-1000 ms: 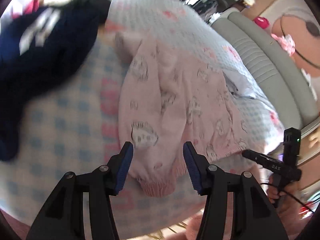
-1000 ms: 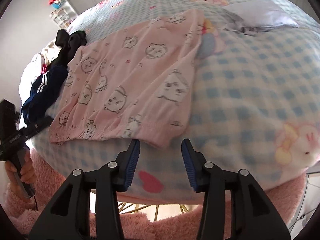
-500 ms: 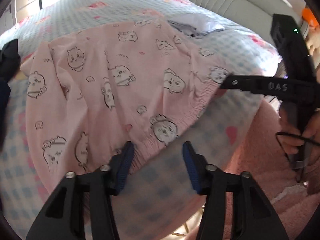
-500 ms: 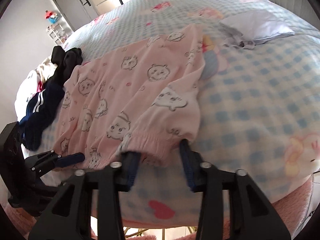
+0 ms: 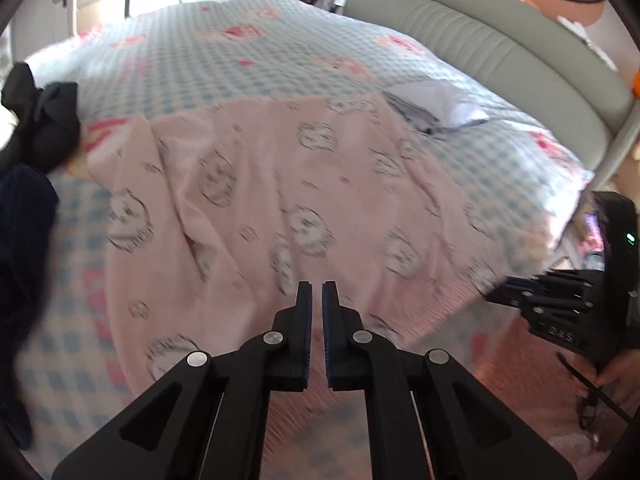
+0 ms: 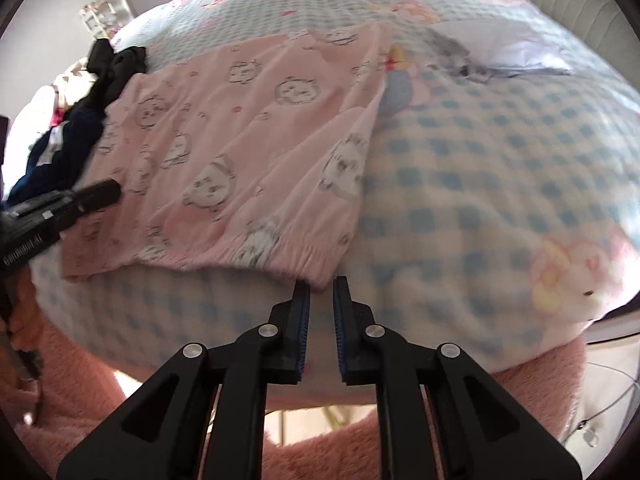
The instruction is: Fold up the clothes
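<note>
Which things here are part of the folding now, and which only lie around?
In use: pink pajama garment; left tool; right tool, both closing at its hem.

Lying about: dark clothes pile; white cloth; checked bedspread.

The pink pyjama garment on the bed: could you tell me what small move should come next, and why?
Probably lift both hands a little. The left gripper and right gripper have just closed on the ribbed near hem of the pink garment, which lies flat on the checked bedspread.

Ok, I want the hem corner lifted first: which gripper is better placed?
Right: the right gripper, jaws just closed, pinches the hem corner of the pink garment. The left gripper, also just closing, has fabric between its jaws, not a corner.
</note>
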{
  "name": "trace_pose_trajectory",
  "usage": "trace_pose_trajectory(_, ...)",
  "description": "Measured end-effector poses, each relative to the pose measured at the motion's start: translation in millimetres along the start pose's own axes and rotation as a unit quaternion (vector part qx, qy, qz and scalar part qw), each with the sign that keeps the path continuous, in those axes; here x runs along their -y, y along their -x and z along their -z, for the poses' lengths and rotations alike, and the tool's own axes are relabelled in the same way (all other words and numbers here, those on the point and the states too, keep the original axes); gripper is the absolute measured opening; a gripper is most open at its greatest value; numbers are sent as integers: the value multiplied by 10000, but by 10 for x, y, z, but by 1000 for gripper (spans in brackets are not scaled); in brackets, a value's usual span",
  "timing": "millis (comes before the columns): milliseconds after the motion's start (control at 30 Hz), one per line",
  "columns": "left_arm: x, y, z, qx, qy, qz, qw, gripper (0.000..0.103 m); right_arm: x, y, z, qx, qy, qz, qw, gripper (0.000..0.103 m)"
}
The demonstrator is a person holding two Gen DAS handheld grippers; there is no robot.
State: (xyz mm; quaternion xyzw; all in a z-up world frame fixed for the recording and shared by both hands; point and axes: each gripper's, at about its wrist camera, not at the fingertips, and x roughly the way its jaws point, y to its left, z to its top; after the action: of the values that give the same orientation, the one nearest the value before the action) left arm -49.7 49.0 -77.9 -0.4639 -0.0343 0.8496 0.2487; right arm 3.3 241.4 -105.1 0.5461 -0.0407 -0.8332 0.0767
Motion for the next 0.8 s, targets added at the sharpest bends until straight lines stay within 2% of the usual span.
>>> trace_pose_trajectory(33,32,16,63,20,-42,162,9999,23,13,-31,-5,-67,-24,-302,9995,23)
trace_pose_trajectory(67,74,15,122,-5,-124,232,9997,35,22,-63,-9,-135,-45,-590,9982,25)
trace_pose_trajectory(100,117,9,178,-42,-209,294,9993,59,-8,-103,1,-203,-35,-708,9973,25)
trace_pose_trajectory(133,163,-40,215,-167,-322,299,9989,69,-47,-161,-1,-256,16,-728,9970,26)
trace_pose_trajectory(167,210,-95,252,-309,-442,285,9981,70,-85,-221,-4,-309,62,-750,9967,26)
trace_pose_trajectory(200,260,-187,288,-563,-624,109,9964,70,-114,-290,-9,-369,54,-789,9962,26)
trace_pose_trajectory(267,337,-281,317,-612,-997,-481,9920,67,-172,-398,-27,-470,33,-834,9954,29)
trace_pose_trajectory(300,349,-286,306,-547,-1079,-696,9902,46,-201,-433,-40,-507,22,-841,9952,29)
trace_pose_trajectory(333,327,-281,263,-520,-1030,-789,9902,30,-224,-418,-62,-480,39,-837,9953,29)
trace_pose_trajectory(367,301,-272,217,-486,-966,-864,9904,27,-248,-376,-81,-421,59,-876,9953,29)
trace_pose_trajectory(433,182,-182,77,-233,-600,-809,9946,14,-273,-293,-107,-315,83,-1015,9943,29)
trace_pose_trajectory(567,59,-119,-164,28,-467,-911,9947,13,-311,-266,-162,-352,90,-1230,9917,29)
trace_pose_trajectory(700,122,-150,-357,191,-758,-1130,9905,13,-477,-285,-269,-372,271,-1314,9903,29)
trace_pose_trajectory(767,86,-252,-313,-115,-739,-901,9931,13,-558,-294,-322,-379,357,-1345,9895,29)
trace_pose_trajectory(800,62,-413,-244,-427,-676,-890,9928,14,-569,-298,-337,-351,343,-1240,9911,29)
